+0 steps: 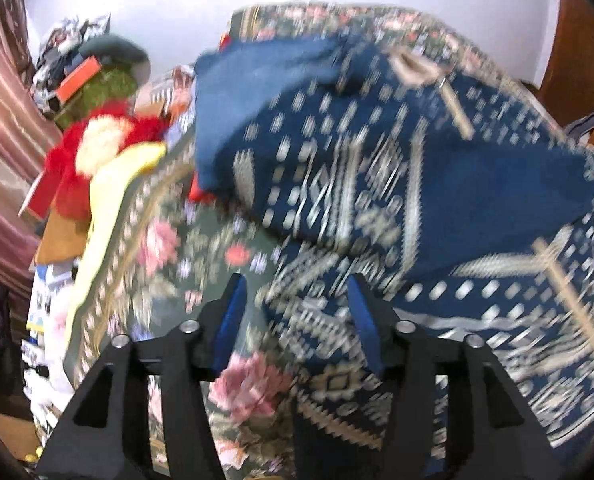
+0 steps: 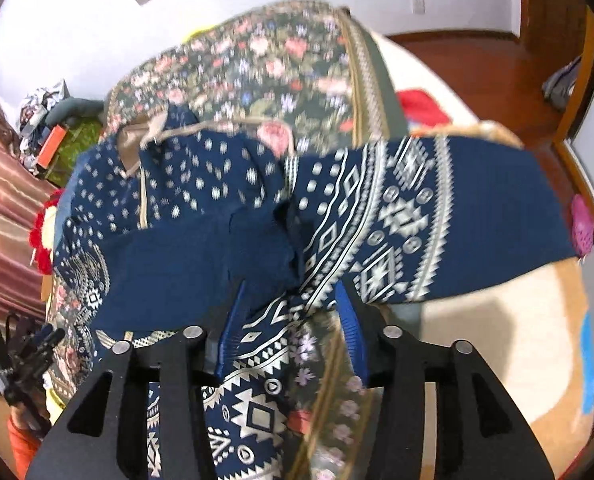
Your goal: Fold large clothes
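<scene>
A large navy garment (image 1: 377,160) with a white and beige geometric pattern lies bunched on a floral bedspread (image 1: 169,248). My left gripper (image 1: 297,292) hovers open over the garment's near left edge; bedspread and patterned cloth show between its blue pads, which touch nothing. In the right wrist view the garment (image 2: 397,220) has one patterned sleeve stretched out to the right, and a plain blue part (image 2: 185,264) lies folded across its middle. My right gripper (image 2: 291,296) is open just above the cloth, its fingers on either side of a patterned fold without pressing it.
Red plush (image 1: 97,148), a yellow cloth (image 1: 109,200) and piled clutter (image 1: 77,64) lie left of the bed by a striped curtain (image 1: 1,120). A black device (image 2: 21,356) and an orange sleeve (image 2: 21,444) are at the lower left. Wooden floor (image 2: 457,52) lies beyond the bed.
</scene>
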{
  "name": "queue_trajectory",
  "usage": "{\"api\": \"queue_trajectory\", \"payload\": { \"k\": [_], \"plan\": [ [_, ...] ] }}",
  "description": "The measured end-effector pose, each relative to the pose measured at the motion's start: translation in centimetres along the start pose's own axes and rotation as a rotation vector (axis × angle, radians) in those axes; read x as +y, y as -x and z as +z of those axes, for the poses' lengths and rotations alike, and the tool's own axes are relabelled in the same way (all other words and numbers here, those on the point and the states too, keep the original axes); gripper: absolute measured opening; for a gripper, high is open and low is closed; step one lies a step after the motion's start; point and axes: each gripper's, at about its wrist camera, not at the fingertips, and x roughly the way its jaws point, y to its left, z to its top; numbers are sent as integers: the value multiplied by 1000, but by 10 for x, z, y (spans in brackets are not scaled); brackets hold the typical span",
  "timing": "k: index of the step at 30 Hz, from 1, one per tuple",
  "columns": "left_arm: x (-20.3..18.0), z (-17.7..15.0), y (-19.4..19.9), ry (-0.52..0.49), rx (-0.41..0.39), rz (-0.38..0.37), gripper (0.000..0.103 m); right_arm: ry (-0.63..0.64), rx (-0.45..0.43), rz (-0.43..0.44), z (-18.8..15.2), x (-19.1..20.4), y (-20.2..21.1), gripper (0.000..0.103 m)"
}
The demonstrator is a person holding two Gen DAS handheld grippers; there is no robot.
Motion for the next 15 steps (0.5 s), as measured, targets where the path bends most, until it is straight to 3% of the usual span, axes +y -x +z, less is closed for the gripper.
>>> {"api": "queue_trajectory", "payload": {
  "k": [3, 5, 7, 11, 15],
  "plan": [
    [-14, 24, 13, -5, -56, -25, 71, -1, -76, -26, 5, -5, 21, 56],
    [-28, 40, 20, -16, -98, -45, 74, -13, -119, -35, 8, -11, 33, 63],
    [-42, 53, 22, -36, -116, -67, 76, -51, -159, -58, 10, -23, 46, 79],
    [-80, 75, 18, -73, -128, -137, 81, -121, -201, -117, 9, -54, 57, 83],
    [-117, 86, 6, -114, -115, -189, 82, -227, -171, -149, 5, -96, 51, 83]
  ]
}}
